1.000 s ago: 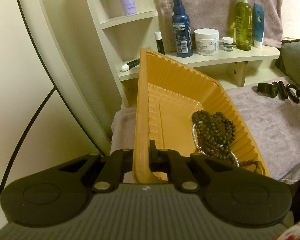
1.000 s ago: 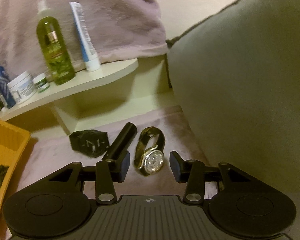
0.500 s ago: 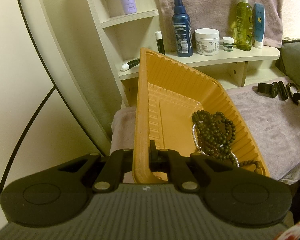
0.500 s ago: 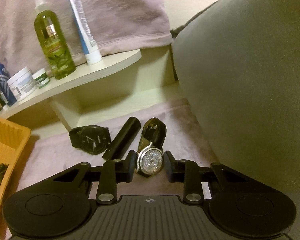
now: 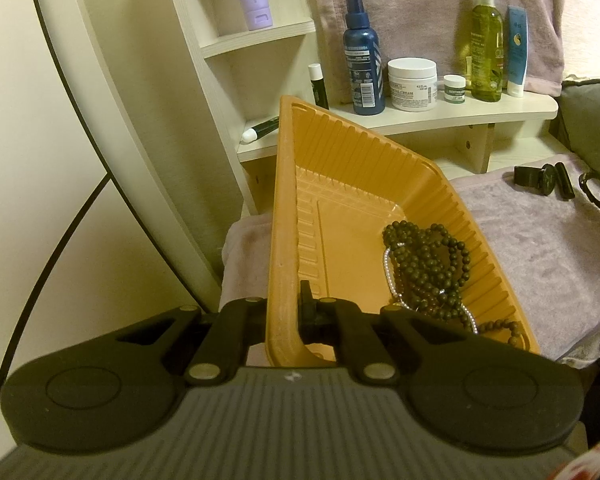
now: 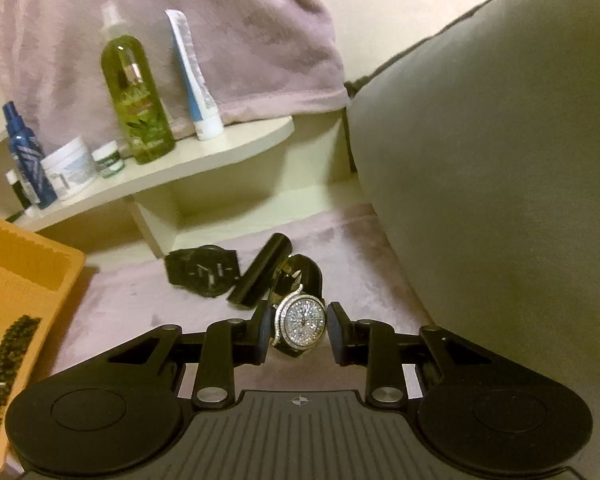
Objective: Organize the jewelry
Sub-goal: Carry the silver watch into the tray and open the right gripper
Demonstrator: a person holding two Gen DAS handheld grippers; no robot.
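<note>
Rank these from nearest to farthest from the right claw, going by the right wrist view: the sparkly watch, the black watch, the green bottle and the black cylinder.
1. Sparkly watch: between the fingers of the right claw.
2. Black cylinder: just beyond, slightly left, lying on the towel.
3. Black watch: farther left on the towel.
4. Green bottle: farthest, up on the shelf, at left.

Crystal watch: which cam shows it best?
Right wrist. The crystal watch sits face-on between the right gripper fingers, the stone-set dial clearly visible; the fingers bracket the case, and contact can't be confirmed. The left wrist view shows only a small dark strap loop at its far right edge, with no dial visible.
</note>
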